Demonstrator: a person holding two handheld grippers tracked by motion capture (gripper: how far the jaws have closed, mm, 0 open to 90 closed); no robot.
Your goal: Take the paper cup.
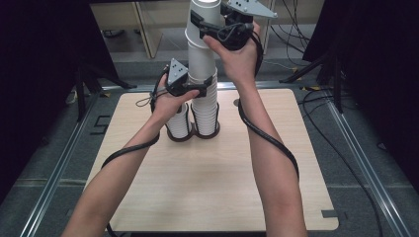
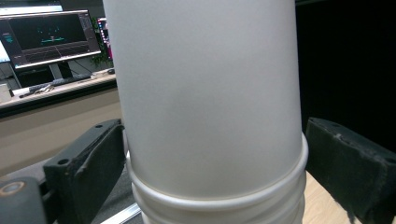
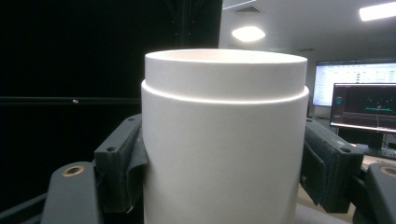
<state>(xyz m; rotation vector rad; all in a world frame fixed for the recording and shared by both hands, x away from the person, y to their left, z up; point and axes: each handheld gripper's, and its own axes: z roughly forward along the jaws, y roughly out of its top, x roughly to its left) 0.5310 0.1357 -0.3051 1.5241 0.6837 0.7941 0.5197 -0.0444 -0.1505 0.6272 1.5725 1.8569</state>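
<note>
A tall stack of white paper cups [image 1: 205,106], turned upside down, stands in a dark ring holder [image 1: 205,132] at the far middle of the table. My left gripper [image 1: 201,89] is shut on this stack about halfway up; in the left gripper view the stack [image 2: 210,93] sits between the left gripper's [image 2: 215,126] jaws, pads against its rims. My right gripper [image 1: 211,25] is higher, shut on the top cup [image 1: 203,19], lifted above the rest. In the right gripper view that cup [image 3: 224,140] is clamped between the right gripper's [image 3: 222,123] jaws.
A shorter cup stack [image 1: 179,123] stands in a second ring just left of the tall one. The wooden table [image 1: 197,187] is bare toward me. Black curtains flank it, and cables [image 1: 316,98] lie on the floor at the right. A monitor [image 2: 51,35] stands beyond.
</note>
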